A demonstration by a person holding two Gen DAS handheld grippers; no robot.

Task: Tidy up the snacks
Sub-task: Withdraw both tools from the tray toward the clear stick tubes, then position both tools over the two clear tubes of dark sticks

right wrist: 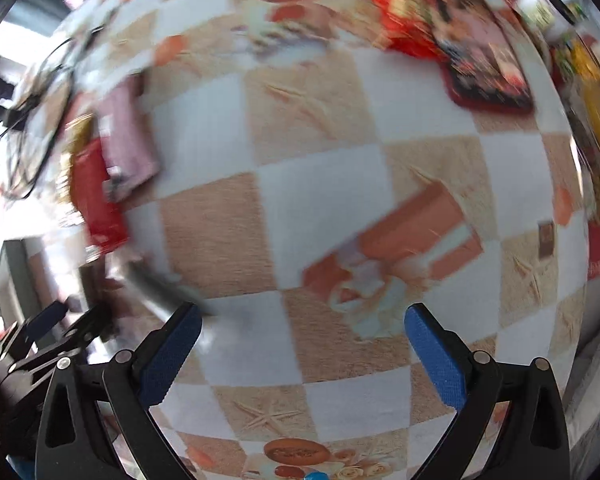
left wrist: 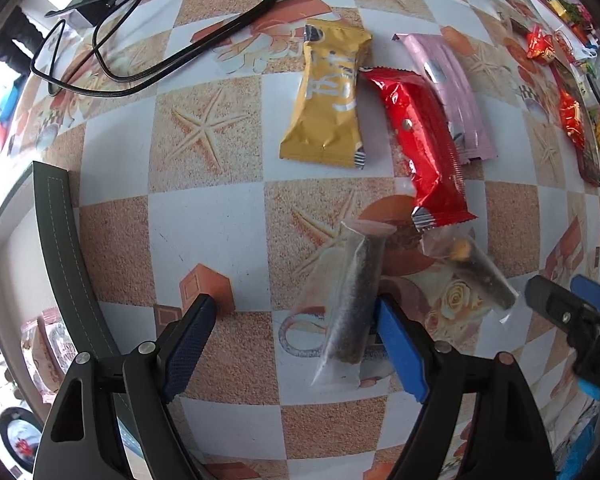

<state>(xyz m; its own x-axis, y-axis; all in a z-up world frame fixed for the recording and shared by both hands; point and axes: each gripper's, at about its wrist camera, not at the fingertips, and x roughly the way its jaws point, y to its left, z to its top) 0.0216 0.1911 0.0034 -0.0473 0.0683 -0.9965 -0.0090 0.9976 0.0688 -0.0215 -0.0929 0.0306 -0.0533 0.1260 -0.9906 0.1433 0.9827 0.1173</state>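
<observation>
Left gripper [left wrist: 296, 322] wide, empty, pointing down at table [left wrist: 204, 216]. Clear snack packet [left wrist: 350, 300] lies flat, touching inner face of its right finger, long axis along fingers. Right gripper [right wrist: 302, 326] wide, empty, probably farther; view blurred.

I'd call this a home dining table: under my left gripper lies a checkered vinyl tablecloth [left wrist: 204, 216] printed with starfish and roses. Ahead of it sit wrapped snacks [left wrist: 328, 96], with a black charger cable [left wrist: 112, 60] looping farther off to the left and festive red candy packets [left wrist: 540, 42] far right.
</observation>
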